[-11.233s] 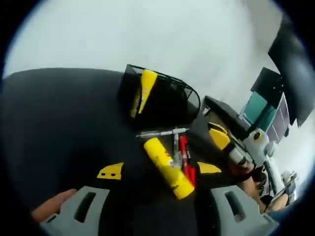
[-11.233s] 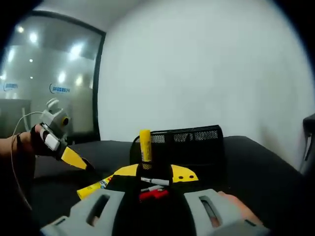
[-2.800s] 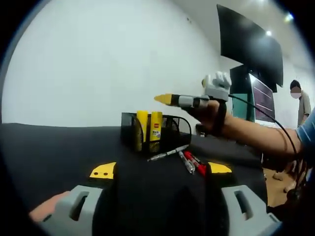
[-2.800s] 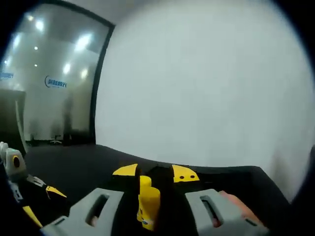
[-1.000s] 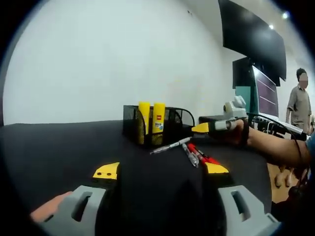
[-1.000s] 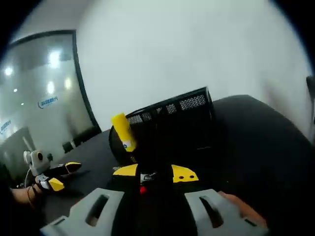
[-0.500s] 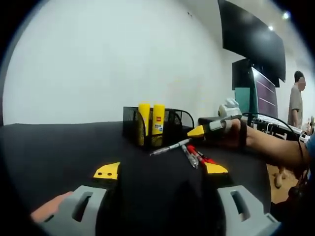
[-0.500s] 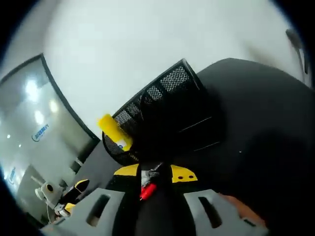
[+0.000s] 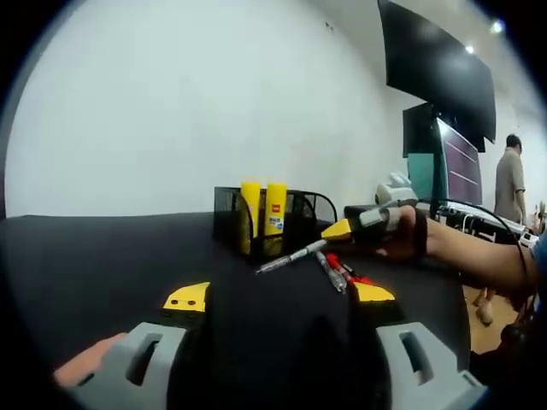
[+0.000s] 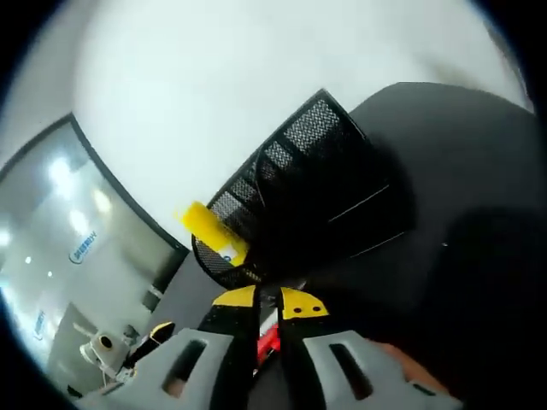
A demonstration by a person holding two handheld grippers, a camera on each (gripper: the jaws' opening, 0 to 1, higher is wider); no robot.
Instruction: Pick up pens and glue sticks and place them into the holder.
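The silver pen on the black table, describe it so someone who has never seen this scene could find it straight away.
Start at the black mesh holder with two yellow glue sticks standing in it on the black table. In front of it lie a few pens; the silver pen is the long one pointing at the holder, with the right gripper at its end. Beside it lies a red pen.

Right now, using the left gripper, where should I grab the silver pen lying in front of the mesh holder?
Probably on the bare barrel of the silver pen toward its near, free end, coming down from above with the jaws across its width. It lies flat on the black table, so its underside is out of reach, and its far end is crowded by the right gripper and the red pen.
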